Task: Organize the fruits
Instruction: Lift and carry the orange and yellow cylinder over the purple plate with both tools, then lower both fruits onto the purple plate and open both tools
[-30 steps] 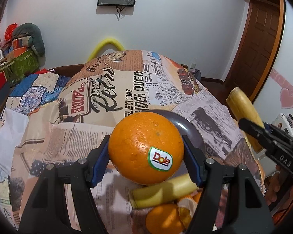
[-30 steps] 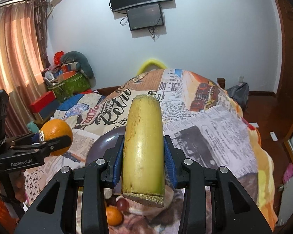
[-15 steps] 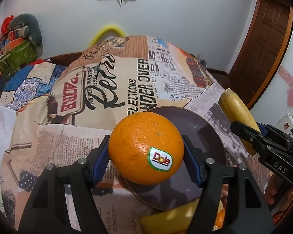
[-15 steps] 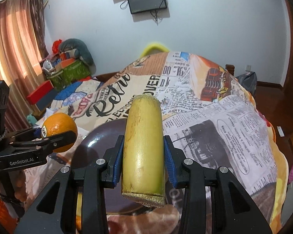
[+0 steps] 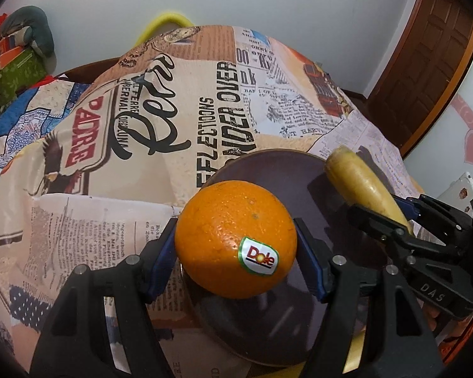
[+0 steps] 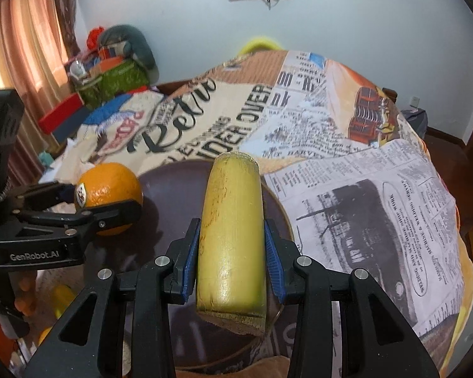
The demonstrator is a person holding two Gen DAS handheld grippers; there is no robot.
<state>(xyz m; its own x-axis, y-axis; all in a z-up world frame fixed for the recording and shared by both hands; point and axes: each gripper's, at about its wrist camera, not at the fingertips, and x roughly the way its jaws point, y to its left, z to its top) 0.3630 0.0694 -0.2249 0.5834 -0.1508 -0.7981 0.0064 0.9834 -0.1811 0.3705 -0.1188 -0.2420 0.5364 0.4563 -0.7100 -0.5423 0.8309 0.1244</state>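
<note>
Left gripper (image 5: 236, 245) pinching the stickered orange (image 5: 235, 239) over the dark plate (image 5: 268, 167), right gripper (image 6: 231, 252) clamping the yellow banana (image 6: 231, 236) above the plate's right rim

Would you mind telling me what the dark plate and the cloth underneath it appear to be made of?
The plate looks like glazed ceramic or hard plastic; its smooth dark brown surface shows soft reflections, so I cannot tell which. The cloth looks like matte printed fabric: newspaper-style graphics, soft folds, and it drapes over the edges.
</note>
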